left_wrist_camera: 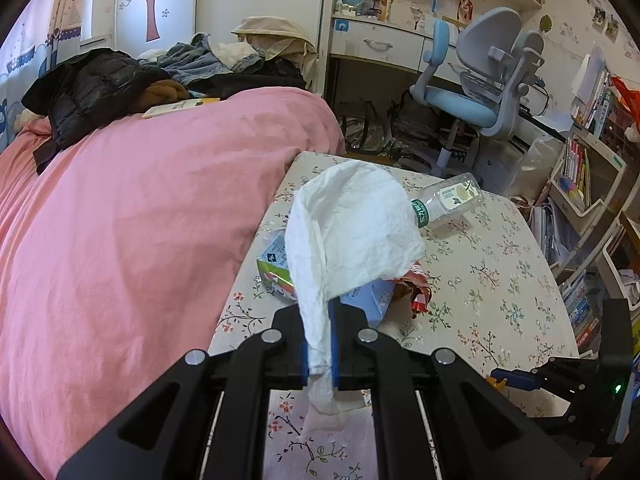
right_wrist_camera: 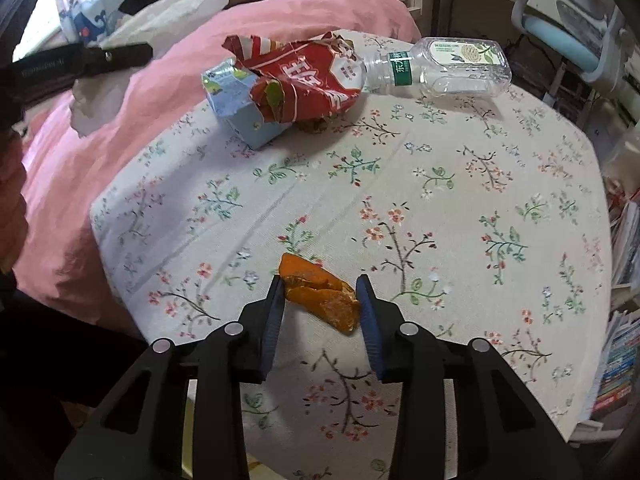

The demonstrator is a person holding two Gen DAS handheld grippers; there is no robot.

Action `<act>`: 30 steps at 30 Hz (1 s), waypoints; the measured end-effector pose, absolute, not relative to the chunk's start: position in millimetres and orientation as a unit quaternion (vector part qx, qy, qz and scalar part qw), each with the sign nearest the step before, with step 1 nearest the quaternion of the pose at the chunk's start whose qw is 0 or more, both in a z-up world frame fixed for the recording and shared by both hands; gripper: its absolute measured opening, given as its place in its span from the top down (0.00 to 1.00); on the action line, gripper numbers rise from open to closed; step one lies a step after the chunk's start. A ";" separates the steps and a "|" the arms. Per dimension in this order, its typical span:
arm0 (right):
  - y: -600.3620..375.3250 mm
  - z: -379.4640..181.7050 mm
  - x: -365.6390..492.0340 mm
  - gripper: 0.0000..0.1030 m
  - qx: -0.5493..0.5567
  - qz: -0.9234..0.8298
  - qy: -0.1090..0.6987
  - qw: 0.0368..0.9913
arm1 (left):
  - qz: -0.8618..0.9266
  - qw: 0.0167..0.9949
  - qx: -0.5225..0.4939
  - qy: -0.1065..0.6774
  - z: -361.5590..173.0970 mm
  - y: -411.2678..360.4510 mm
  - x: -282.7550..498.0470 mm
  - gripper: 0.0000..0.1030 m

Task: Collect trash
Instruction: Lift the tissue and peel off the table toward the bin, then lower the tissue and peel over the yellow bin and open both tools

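Note:
My left gripper [left_wrist_camera: 319, 320] is shut on a crumpled white tissue [left_wrist_camera: 352, 224], which stands up above the floral table [left_wrist_camera: 480, 276] and hides part of the trash behind it. My right gripper [right_wrist_camera: 320, 292] is open, its fingers on either side of an orange peel [right_wrist_camera: 320, 292] lying on the floral table [right_wrist_camera: 440, 208]; the left finger touches the peel. Farther back lie a blue carton [right_wrist_camera: 244, 120], a torn red snack wrapper [right_wrist_camera: 308, 76] and a clear plastic bottle [right_wrist_camera: 452, 66] on its side. The bottle also shows in the left wrist view [left_wrist_camera: 448, 200].
A bed with a pink cover [left_wrist_camera: 140, 208] borders the table's left side, with clothes piled on it. A blue desk chair [left_wrist_camera: 480, 92] and a desk stand beyond the table. Bookshelves [left_wrist_camera: 584, 168] line the right. The right gripper shows at the lower right of the left view [left_wrist_camera: 560, 376].

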State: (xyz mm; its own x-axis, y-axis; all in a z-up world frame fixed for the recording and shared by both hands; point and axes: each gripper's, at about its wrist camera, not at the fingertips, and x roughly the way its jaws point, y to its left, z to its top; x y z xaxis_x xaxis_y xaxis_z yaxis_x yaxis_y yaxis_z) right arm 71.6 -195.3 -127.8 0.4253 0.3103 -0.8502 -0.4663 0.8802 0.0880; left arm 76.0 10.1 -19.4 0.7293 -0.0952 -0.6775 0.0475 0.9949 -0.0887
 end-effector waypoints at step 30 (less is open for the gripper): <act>-230.8 -100.4 -36.5 0.32 0.076 0.224 0.459 0.856 | -0.109 0.886 0.010 0.451 -71.7 -35.3 -58.0 0.92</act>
